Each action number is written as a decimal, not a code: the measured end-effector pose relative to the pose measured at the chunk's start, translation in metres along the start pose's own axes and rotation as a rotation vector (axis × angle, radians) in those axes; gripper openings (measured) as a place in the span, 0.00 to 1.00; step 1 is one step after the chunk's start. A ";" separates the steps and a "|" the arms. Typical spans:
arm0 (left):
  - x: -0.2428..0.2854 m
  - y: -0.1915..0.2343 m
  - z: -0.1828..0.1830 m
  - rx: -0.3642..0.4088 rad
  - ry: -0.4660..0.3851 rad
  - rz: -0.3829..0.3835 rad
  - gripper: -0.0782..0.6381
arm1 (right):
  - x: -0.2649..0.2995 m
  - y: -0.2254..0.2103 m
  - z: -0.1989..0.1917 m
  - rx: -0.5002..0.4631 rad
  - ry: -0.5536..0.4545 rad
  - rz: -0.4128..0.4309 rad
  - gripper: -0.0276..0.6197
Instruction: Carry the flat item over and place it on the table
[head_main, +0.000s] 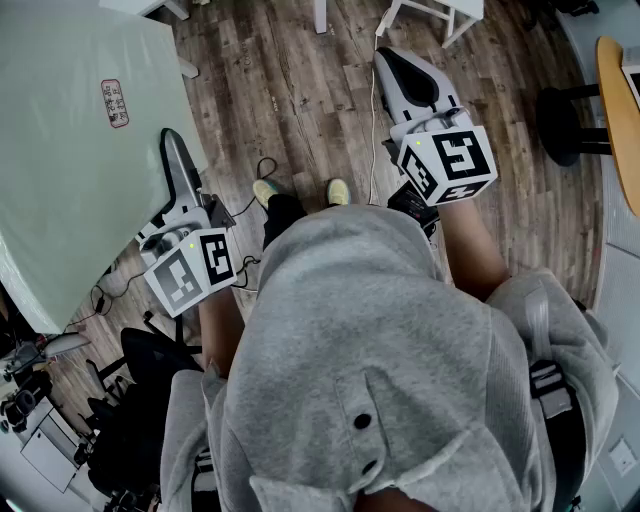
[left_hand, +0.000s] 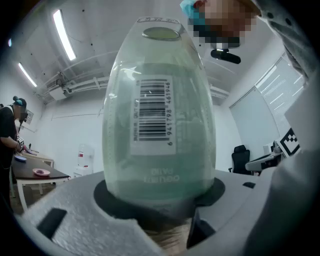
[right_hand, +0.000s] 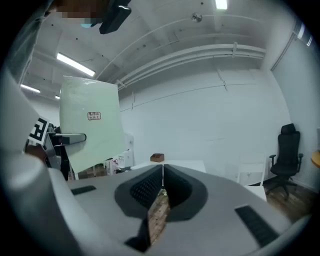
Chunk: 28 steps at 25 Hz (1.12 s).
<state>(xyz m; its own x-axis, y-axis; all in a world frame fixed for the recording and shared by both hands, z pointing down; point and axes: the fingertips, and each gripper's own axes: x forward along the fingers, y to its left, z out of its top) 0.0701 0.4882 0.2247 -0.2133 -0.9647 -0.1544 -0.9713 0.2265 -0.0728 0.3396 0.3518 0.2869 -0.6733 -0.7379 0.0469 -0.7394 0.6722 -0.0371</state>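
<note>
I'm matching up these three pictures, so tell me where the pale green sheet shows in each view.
Head view: the green sheet fills the upper left, its edge clamped in the left gripper.
Left gripper view: centre, standing up between the jaws, with its barcode label facing the camera.
Right gripper view: upper left.
Shared landmark: the red-print label on the sheet, which also shows in the right gripper view.

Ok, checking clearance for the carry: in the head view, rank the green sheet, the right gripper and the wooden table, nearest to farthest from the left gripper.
1. green sheet, clamped in the left gripper, at the left.
2. right gripper, across from it, upper right.
3. wooden table, at the far right edge.
</note>
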 end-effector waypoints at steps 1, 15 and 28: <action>-0.001 -0.002 0.002 -0.002 -0.006 0.005 0.51 | -0.002 -0.001 0.002 -0.002 -0.006 0.004 0.09; -0.002 -0.010 0.005 -0.028 -0.032 -0.016 0.50 | -0.002 0.009 0.004 -0.005 -0.033 0.033 0.09; 0.087 0.001 -0.029 -0.051 -0.011 -0.019 0.50 | 0.085 -0.020 -0.015 -0.008 0.017 0.043 0.09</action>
<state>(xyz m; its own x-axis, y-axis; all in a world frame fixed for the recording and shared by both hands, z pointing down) 0.0475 0.4004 0.2396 -0.1938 -0.9671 -0.1647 -0.9793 0.2006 -0.0257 0.2970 0.2766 0.3069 -0.7044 -0.7070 0.0624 -0.7095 0.7040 -0.0316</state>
